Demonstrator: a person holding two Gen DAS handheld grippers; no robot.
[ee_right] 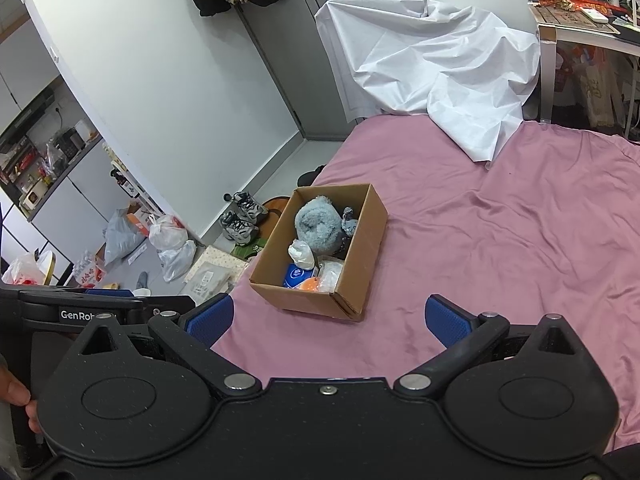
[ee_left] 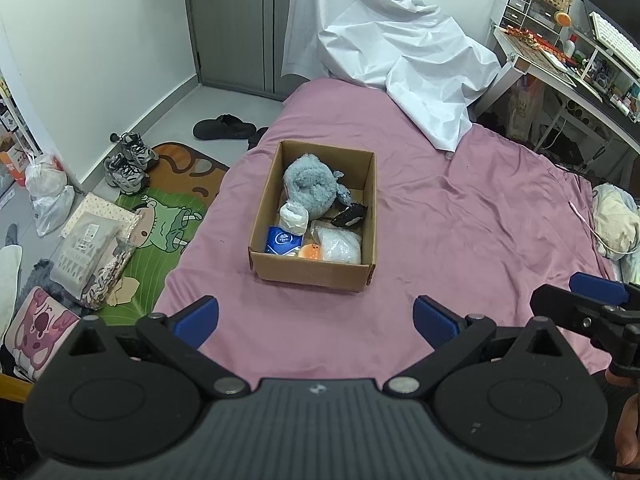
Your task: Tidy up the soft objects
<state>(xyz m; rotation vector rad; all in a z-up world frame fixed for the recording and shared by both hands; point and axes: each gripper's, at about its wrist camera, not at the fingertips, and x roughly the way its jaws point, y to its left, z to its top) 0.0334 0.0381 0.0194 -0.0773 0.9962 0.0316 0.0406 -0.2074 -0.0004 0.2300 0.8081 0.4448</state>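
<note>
Both grippers' jaws gape before cardboard box [ee_left: 312, 268]

Partial white lettering "GenRob" on the black body of the left tongs [ee_right: 158, 304].

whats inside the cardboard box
In the cardboard box: grey plush toy, blue tissue pack, white bag, orange item. Anything beneath them is hidden.

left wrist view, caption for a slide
Open left gripper above pink bed, facing cardboard box of soft items.
</note>
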